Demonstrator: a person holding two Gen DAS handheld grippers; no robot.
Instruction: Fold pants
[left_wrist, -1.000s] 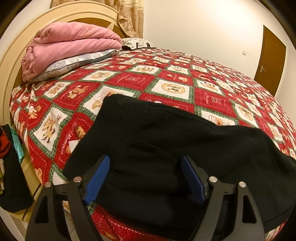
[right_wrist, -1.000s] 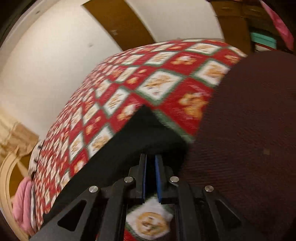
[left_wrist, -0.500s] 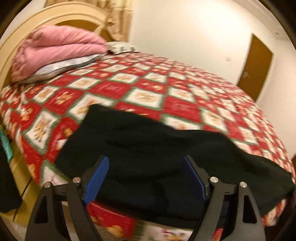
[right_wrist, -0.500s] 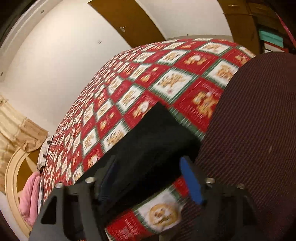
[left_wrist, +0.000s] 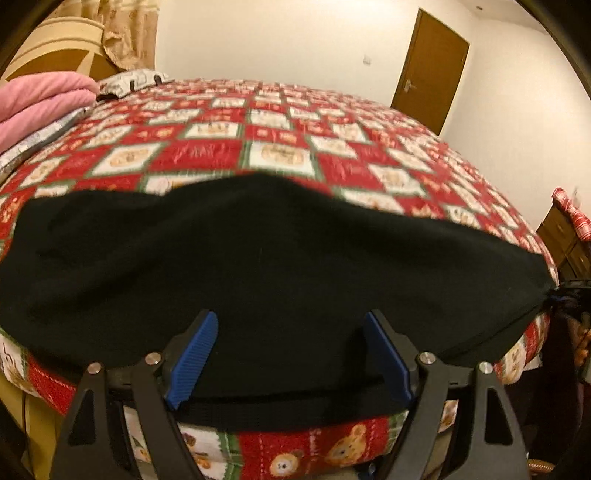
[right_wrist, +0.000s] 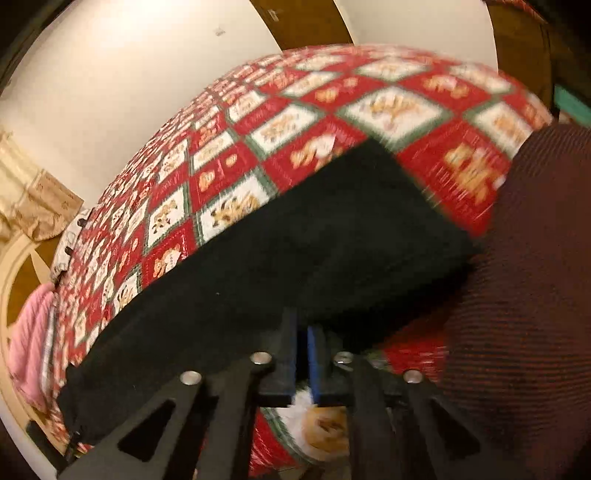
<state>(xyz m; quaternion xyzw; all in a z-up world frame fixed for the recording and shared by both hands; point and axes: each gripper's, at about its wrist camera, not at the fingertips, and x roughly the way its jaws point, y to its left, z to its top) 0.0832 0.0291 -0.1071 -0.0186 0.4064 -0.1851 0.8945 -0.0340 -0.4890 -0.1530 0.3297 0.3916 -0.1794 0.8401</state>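
Swung rightward, showing more wall (left_wrist: 280, 37), door (left_wrist: 430, 66) beyond quilted bed (left_wrist: 280, 122).

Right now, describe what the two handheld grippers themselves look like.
Both match. The left gripper has black angular linkage arms with triangular cutouts, silver round pivot pins and ribbed blue pads on its fingers. The right gripper shows the same black frame, silver pins and blue pads. No cables or markings show.
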